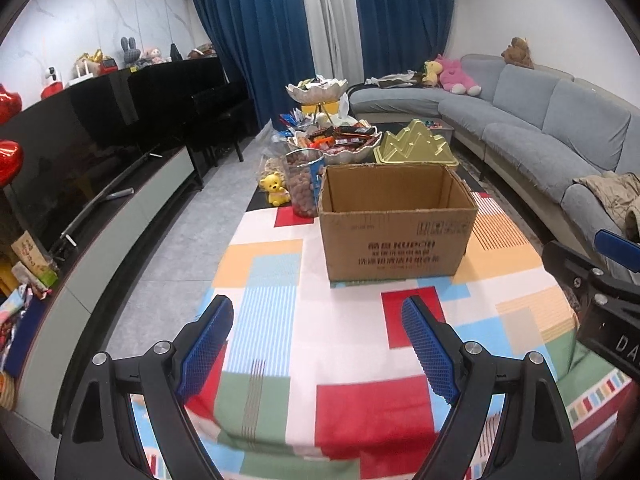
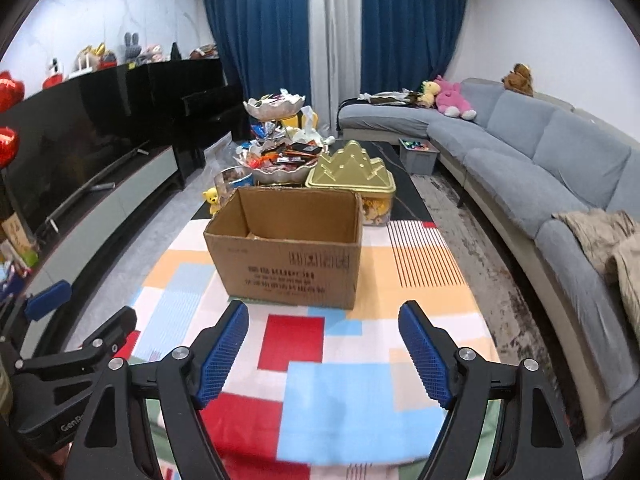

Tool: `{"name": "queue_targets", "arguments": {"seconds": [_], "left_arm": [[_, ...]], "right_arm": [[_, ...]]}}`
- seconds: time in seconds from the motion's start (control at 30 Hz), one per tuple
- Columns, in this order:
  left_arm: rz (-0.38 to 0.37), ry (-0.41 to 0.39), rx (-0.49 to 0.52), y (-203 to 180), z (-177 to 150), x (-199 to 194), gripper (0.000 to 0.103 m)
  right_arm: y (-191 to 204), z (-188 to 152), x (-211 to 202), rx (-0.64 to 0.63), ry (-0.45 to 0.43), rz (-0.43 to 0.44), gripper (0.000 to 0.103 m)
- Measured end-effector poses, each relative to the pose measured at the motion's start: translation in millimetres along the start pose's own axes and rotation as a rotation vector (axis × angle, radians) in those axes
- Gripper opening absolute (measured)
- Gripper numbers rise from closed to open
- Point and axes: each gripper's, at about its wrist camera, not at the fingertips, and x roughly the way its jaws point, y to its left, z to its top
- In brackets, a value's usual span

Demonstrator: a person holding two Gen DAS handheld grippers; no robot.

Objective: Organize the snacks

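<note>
An open, empty-looking cardboard box (image 1: 396,240) (image 2: 288,268) stands on a table with a colourful patchwork cloth (image 1: 340,344) (image 2: 320,392). Behind it a two-tier white bowl stand holds a heap of wrapped snacks (image 1: 336,142) (image 2: 280,160). My left gripper (image 1: 316,304) is open over the cloth, short of the box, with nothing between its blue pads. My right gripper (image 2: 322,308) is likewise open and empty, just before the box's near wall. Each gripper shows at the edge of the other's view.
A clear jar of nuts (image 1: 302,184) (image 2: 232,180) and a yellow bear figure (image 1: 275,188) (image 2: 212,198) stand left of the box. A gold mountain-lidded container (image 1: 414,146) (image 2: 350,172) sits behind it. A grey sofa (image 2: 540,152) runs along the right, a TV unit (image 1: 80,152) along the left.
</note>
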Motion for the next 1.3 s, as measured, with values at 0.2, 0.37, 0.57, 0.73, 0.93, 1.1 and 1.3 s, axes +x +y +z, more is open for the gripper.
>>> {"name": "queue_targets", "arguments": {"seconds": [0.2, 0.37, 0.57, 0.73, 0.93, 1.1, 1.3], "left_arm": [[0.016, -0.017, -0.026, 3.2, -23.2, -22.1, 0.091], [0.028, -0.029, -0.069, 8.6, -36.6, -38.4, 0.098], [0.042, -0.063, -0.095, 12.4, -51.8, -60.7, 0.101], [0.061, -0.089, -0.118, 15.7, -57.3, -74.1, 0.102], [0.076, -0.090, -0.145, 20.9, -61.9, -79.9, 0.102], [0.080, -0.097, -0.148, 21.6, -64.5, -83.6, 0.103], [0.079, -0.097, -0.149, 21.6, -64.6, -83.6, 0.103]], "right_arm": [[-0.7, -21.5, -21.5, -0.006, 0.007, -0.001, 0.078], [-1.3, -33.1, -32.8, -0.013, 0.024, 0.002, 0.078], [-1.5, -45.5, -55.5, -0.027, -0.009, 0.002, 0.081], [1.4, -49.0, -70.8, -0.050, -0.055, -0.019, 0.092], [-0.4, -52.4, -81.6, -0.046, -0.072, -0.034, 0.092], [-2.6, -53.7, -85.5, -0.041, -0.075, -0.041, 0.092], [-2.6, -54.7, -86.2, -0.040, -0.074, -0.042, 0.092]]}}
